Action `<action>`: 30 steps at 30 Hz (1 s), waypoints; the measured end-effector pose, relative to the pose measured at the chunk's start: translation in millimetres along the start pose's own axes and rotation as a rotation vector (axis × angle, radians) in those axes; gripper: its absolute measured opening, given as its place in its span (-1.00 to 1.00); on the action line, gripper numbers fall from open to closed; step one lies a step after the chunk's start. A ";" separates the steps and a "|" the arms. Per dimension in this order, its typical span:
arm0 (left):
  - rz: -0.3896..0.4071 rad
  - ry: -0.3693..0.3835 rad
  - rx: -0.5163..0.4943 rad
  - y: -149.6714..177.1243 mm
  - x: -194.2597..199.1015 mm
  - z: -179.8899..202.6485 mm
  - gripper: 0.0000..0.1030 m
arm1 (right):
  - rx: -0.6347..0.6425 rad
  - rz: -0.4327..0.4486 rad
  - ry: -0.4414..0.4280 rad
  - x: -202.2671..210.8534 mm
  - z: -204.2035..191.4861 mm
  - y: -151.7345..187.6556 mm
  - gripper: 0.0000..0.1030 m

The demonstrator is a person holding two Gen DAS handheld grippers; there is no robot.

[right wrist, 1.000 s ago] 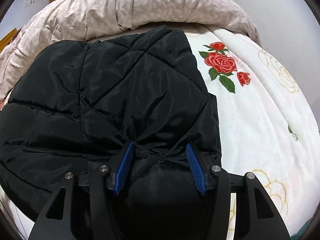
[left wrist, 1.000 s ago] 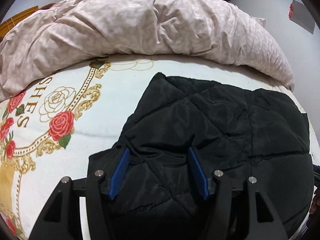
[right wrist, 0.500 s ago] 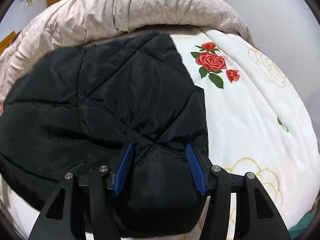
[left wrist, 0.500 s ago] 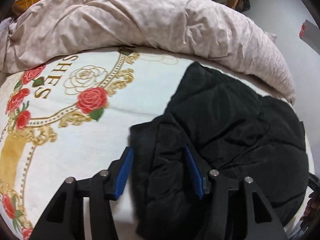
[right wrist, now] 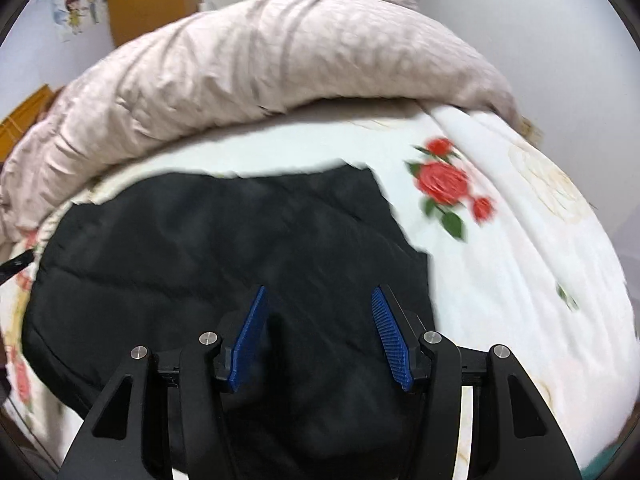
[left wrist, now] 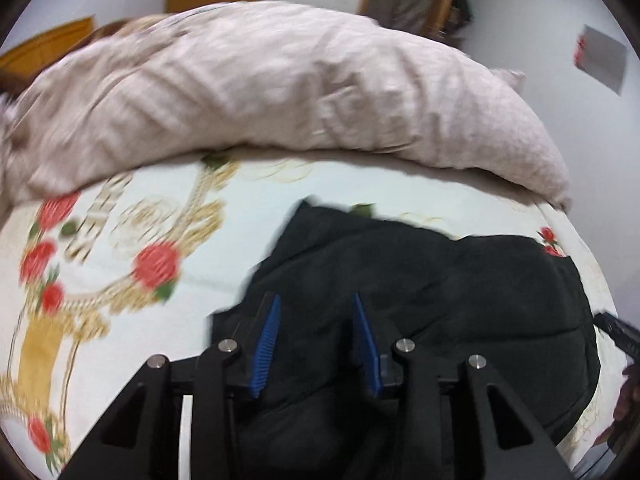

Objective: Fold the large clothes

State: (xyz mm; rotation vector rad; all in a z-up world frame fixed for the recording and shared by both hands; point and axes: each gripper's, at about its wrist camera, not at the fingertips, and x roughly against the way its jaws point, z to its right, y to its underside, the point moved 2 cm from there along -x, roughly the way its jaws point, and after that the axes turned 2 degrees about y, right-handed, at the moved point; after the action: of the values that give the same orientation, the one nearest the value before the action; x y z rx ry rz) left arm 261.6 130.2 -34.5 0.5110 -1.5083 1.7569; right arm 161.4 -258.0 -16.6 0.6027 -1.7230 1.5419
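We see the black quilted jacket (right wrist: 208,248) lying on the rose-print bedsheet (right wrist: 520,280). Left gripper (left wrist: 316,340) and right gripper (right wrist: 320,336) stand apart over it. We judge it soft, puffy, slippery; best held at its hem corners.

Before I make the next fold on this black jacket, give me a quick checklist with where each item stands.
1. Left gripper open, blue pads apart: ok.
2. Right gripper open, pads wide apart: ok.
3. Either gripper pinching fabric: cannot tell; the black jacket lies between both sets of pads, but the frames are blurred.
4. Jacket lying flat on the flowered blanket: ok, though lumpy.
5. Jacket apart from the heaped pink quilt: ok, a strip of blanket shows between them.
6. Jacket edges lined up: cannot tell, too blurred.
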 end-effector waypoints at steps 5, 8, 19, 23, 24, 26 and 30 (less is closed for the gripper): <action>-0.139 -0.015 -0.076 -10.0 -71.1 35.7 -0.21 | 0.024 -0.135 -0.004 -63.3 -10.7 -25.5 0.07; -0.155 -0.045 -0.104 -7.9 -92.5 40.3 -0.21 | 0.066 -0.184 0.012 -90.8 -11.6 -26.7 0.07; -0.119 0.044 -0.177 -31.7 -61.8 105.3 -0.18 | 0.113 -0.146 0.001 -67.7 -37.7 -38.1 0.07; -0.203 0.023 -0.211 -20.2 -102.0 118.8 -0.17 | 0.110 -0.171 -0.013 -93.2 -37.6 -33.2 0.08; -0.201 0.020 -0.211 -18.2 -107.1 119.2 -0.17 | 0.107 -0.169 -0.019 -96.6 -36.0 -32.9 0.09; -0.199 0.024 -0.194 -16.4 -114.2 116.9 -0.17 | 0.122 -0.159 -0.020 -101.4 -35.5 -31.7 0.09; -0.191 0.027 -0.195 -13.5 -121.2 116.0 -0.17 | 0.117 -0.149 -0.026 -110.3 -33.5 -29.6 0.09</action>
State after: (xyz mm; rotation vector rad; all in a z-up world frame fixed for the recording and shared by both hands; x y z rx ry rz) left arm 329.5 -14.8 -86.4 0.5110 -1.5388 1.4490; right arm 259.2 -244.2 -82.9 0.7956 -1.5773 1.5418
